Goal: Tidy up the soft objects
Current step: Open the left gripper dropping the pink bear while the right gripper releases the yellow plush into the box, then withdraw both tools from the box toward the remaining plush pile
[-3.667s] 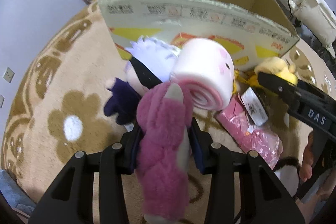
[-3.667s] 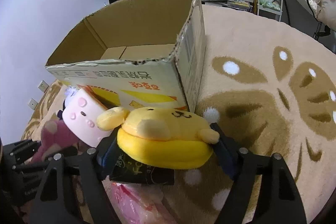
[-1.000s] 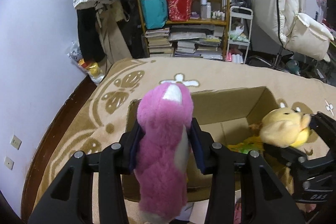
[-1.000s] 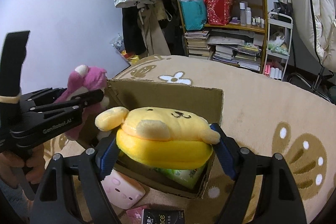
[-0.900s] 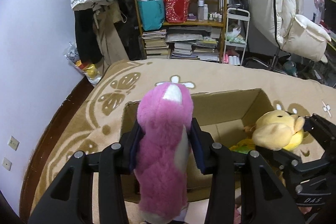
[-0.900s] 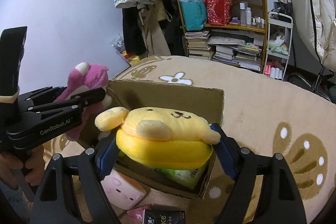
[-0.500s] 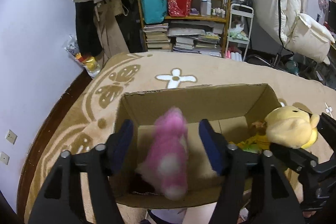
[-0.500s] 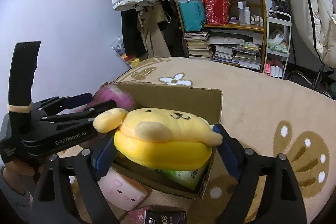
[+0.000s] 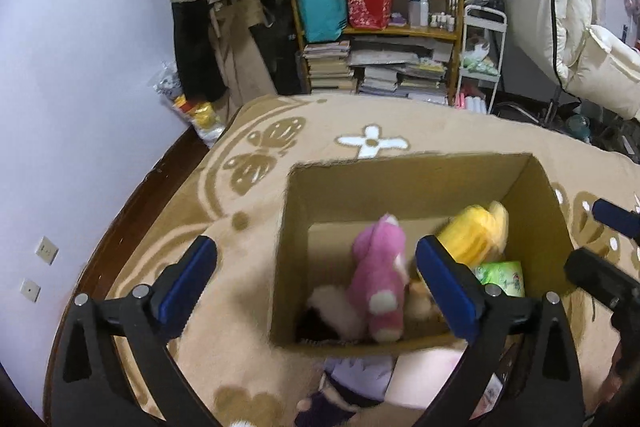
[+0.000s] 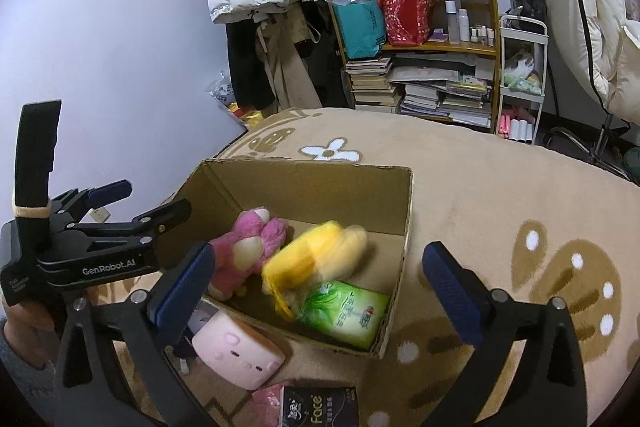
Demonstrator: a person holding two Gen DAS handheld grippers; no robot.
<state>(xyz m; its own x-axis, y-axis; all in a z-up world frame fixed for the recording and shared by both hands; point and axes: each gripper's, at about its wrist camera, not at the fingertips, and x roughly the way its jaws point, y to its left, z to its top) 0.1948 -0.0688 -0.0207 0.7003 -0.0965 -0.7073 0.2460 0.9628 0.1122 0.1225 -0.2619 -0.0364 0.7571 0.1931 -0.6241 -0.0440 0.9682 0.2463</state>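
An open cardboard box [image 9: 408, 161] [image 10: 312, 165] stands on the rug below both grippers. Inside lie a pink plush [image 9: 378, 275] [image 10: 248, 247], a motion-blurred yellow plush [image 9: 476, 231] [image 10: 316, 255] and a green tissue pack [image 9: 502, 277] [image 10: 344, 311]. My left gripper [image 9: 314, 251] hangs over the box's left half. Its jaws are opening, and no pad touches anything. My right gripper [image 10: 318, 251] hangs over the right half, jaws opening, and the yellow plush has left its pads. Each gripper shows in the other's view, the left gripper [image 10: 140, 201] and the right gripper [image 9: 604, 247].
Before the box's near wall lie a pink pig roll cushion [image 10: 236, 351] [image 9: 424, 375], a purple-haired doll [image 9: 352, 375] and a black pack [image 10: 320, 407]. Beige patterned rug [image 10: 500, 195] lies around the box. A bookshelf [image 9: 380, 39] and hanging coats stand at the back.
Both grippers opened wide. The pink plush left the left gripper and dropped into the box. The yellow plush left the right gripper and dropped in beside it.
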